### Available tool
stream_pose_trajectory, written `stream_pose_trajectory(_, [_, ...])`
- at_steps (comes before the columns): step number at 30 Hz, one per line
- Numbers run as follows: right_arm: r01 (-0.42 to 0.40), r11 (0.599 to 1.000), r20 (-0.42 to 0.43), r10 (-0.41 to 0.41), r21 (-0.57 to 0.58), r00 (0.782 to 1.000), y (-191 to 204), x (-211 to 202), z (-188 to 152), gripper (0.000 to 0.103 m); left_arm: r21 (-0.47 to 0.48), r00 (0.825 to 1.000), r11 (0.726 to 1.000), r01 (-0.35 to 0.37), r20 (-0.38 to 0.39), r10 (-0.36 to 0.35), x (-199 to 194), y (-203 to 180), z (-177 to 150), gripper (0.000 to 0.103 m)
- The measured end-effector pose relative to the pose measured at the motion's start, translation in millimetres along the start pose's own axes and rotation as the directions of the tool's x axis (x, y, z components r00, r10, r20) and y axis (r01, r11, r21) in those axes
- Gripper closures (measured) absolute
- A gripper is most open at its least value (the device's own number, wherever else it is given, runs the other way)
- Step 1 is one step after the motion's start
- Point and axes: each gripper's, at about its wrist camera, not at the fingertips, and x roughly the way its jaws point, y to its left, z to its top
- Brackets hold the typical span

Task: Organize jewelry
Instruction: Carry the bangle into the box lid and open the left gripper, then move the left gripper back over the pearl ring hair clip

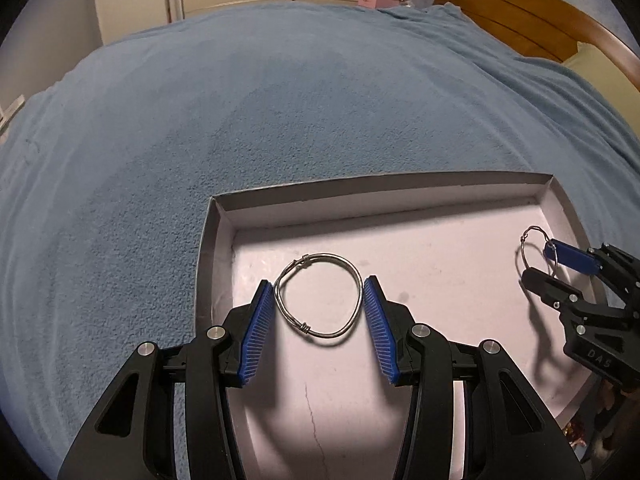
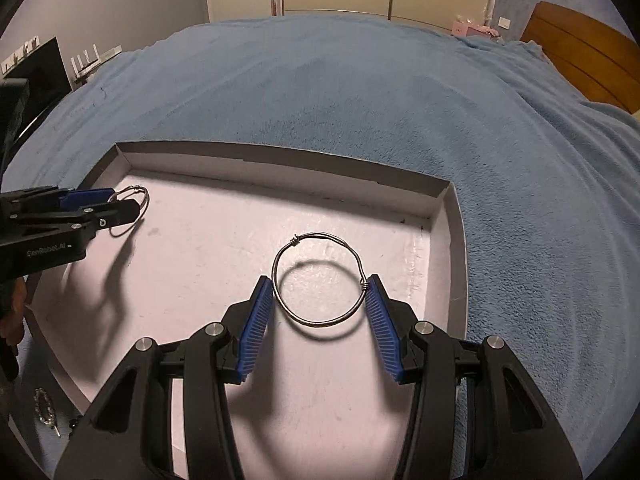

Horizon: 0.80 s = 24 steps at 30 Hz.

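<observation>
One beaded chain (image 2: 43, 404) is lying outside the one shallow pink tray (image 1: 380, 204), beside its left edge, on the one blue blanket (image 1: 280, 100) that is carrying the tray. Two grippers are working over the tray floor, and each is holding one of the two silver wire bangles. The left gripper (image 1: 318, 292) is pressing its two blue ribbed pads against opposite sides of the left bangle (image 1: 304, 326), so its jaws are clamped on the wire and are squeezing the loop slightly oval. The loop is casting a shadow on the tray floor near the tray's left wall. The right gripper (image 2: 320, 292) is gripping the right bangle (image 2: 295, 241) in the same way, jaws clamped across the ring, which is hanging above its shadow near the tray's right wall. One wooden headboard (image 1: 520, 12) is showing at the far right.
</observation>
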Motion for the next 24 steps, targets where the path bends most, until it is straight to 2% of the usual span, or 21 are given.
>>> stream_pose_trajectory(2, [0.005, 1.000, -0.006, -0.005, -0.002, 1.000, 3.1, 0.5, 0.2, 0.054, 0.006, 1.000, 1.000, -0.006, 0.000, 0.006, 0.8, -2.6, 0.8, 0.053])
stream_pose_trajectory(4, [0.006, 1.000, -0.007, -0.006, -0.007, 1.000, 3.9, 0.8, 0.3, 0.051, 0.013, 1.000, 1.000, -0.011, 0.005, 0.011, 0.6, -6.5, 1.8, 0.042])
stream_pose_trajectory(5, [0.001, 1.000, -0.008, -0.001, -0.004, 1.000, 3.4, 0.7, 1.3, 0.043, 0.015, 1.000, 1.000, -0.015, 0.008, 0.015, 0.9, -8.9, 2.2, 0.039])
stream_pose_trajectory(7, [-0.002, 1.000, 0.006, 0.002, 0.003, 1.000, 3.8, -2.1, 2.0, 0.034, 0.017, 1.000, 1.000, -0.018, 0.023, 0.018, -2.0, -4.1, 3.8, 0.036])
stream_pose_trajectory(12, [-0.007, 1.000, 0.039, 0.007, 0.000, 0.999, 1.2, -14.2, 3.2, 0.029, 0.012, 0.998, 1.000, -0.012, 0.060, 0.011, -19.3, -5.3, 1.9, 0.025])
stream_pose_trajectory(14, [-0.004, 1.000, 0.066, 0.004, -0.001, 0.998, 1.4, -24.1, 2.0, 0.019, 0.013, 0.996, 1.000, -0.013, 0.083, 0.012, -31.8, -5.3, 0.0, 0.022])
stream_pose_trajectory(16, [-0.004, 1.000, 0.093, 0.004, 0.002, 0.996, 0.9, -34.6, -0.5, 0.013, 0.008, 0.995, 1.000, -0.008, 0.104, 0.007, -42.1, -3.0, -2.2, 0.014])
stream_pose_trajectory(19, [0.001, 1.000, 0.121, -0.001, 0.005, 0.993, -1.0, -51.2, -6.3, 0.006, -0.013, 0.991, 1.000, 0.004, 0.136, -0.003, -60.6, 2.7, -7.9, 0.010])
stream_pose_trajectory(24, [-0.003, 1.000, 0.144, 0.000, 0.021, 0.990, -7.3, -75.1, -19.2, 0.006, -0.029, 0.986, 1.000, 0.003, 0.165, 0.002, -82.1, 6.8, -17.1, 0.008])
